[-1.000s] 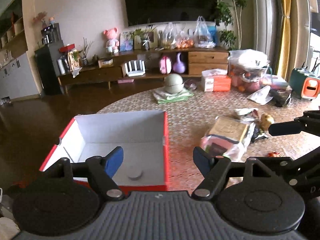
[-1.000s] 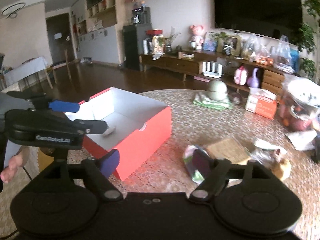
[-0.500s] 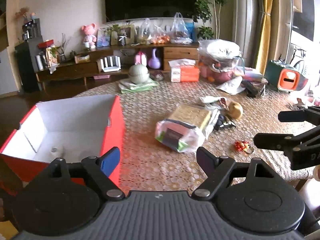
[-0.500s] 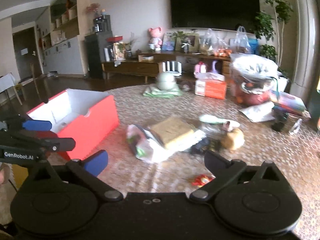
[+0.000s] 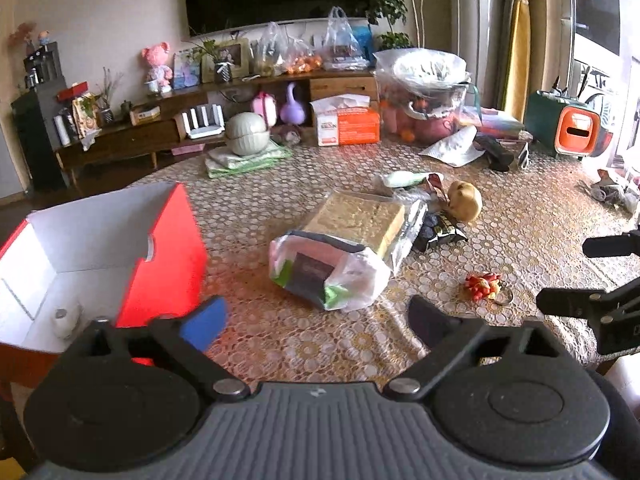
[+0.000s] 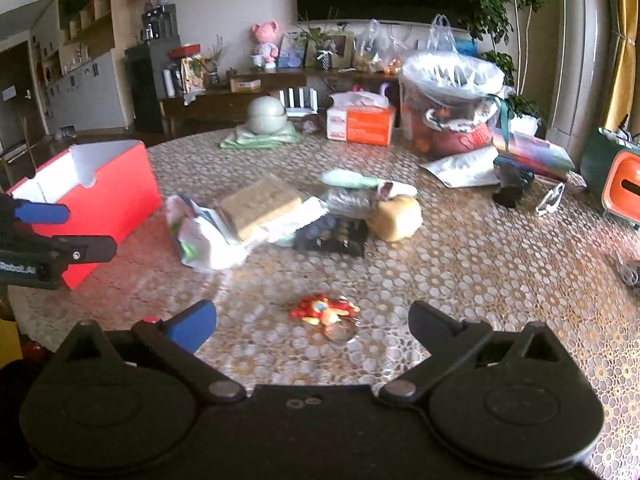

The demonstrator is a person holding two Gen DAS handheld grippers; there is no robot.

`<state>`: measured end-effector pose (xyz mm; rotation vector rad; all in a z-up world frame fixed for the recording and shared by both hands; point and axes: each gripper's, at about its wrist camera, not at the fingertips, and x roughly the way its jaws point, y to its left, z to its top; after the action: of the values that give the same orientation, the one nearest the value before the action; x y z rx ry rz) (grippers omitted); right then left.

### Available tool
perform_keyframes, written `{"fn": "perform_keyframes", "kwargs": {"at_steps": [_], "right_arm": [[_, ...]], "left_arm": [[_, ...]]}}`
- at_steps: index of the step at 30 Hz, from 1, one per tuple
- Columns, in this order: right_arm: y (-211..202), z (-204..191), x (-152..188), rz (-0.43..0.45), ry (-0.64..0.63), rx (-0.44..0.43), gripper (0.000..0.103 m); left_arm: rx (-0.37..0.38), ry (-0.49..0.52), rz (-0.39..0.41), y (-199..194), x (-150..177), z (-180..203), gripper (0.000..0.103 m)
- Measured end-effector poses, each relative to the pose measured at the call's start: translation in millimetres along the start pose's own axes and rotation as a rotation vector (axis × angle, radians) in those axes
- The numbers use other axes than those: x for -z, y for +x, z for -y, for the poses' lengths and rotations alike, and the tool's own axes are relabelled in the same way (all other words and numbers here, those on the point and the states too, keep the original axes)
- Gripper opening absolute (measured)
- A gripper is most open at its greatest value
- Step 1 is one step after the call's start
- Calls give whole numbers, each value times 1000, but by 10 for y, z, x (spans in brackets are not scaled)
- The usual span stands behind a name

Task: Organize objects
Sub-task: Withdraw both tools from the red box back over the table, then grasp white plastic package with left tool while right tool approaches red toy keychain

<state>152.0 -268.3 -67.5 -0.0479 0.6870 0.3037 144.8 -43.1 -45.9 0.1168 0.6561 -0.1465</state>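
Red box [image 5: 160, 248], open top, sits at near-left edge of table [image 5: 520, 216]. One small white item [image 5: 64, 322] lies on its floor, near corner. A sec ago your L gripper was squarely over that box; both cams have since swung right, so box now sits at left of both views and the loose clutter fills the centre. Judgement: one drop-off looks done and you're going for the next pick.

Likely next item: small red-and-yellow trinket [image 6: 324, 310], w/ a ring attached, lying flat on the tablecloth near you. R gripper [image 6: 312, 326] is lined up on it, trinket just beyond and btwn the fingertips, not touching.

Further out, mid-table: plastic-bagged packet [image 5: 328, 276], tan block [image 5: 356, 216] resting on wrappers beside it, dark snack pack [image 6: 332, 236], yellowish round object [image 6: 396, 214]. All well apart from both grippers.

Jaws:
- R: spread wide, nothing held, nothing touched.
- L gripper [image 5: 316, 322]: spread wide, empty, above bare cloth just right of box, aimed toward the bagged packet.

Note: trinket is low and small; close-down needs a low approach or the pads may skate over it.
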Motion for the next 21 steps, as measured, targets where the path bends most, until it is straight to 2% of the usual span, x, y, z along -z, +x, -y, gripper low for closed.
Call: {"fn": "perform_keyframes", "kwargs": {"at_steps": [10, 13, 17, 21], "right_arm": [[275, 82, 67, -39, -33, 11, 102], [341, 75, 71, -45, -51, 5, 101], [409, 55, 56, -48, -72, 1, 101], [481, 55, 35, -50, -73, -3, 101]], "left_arm": [[-34, 26, -22, 424, -93, 133, 103], [-13, -4, -43, 544, -138, 108, 103], [40, -91, -121, 716, -275, 39, 103], [-16, -115, -117, 839, -427, 37, 103]]}}
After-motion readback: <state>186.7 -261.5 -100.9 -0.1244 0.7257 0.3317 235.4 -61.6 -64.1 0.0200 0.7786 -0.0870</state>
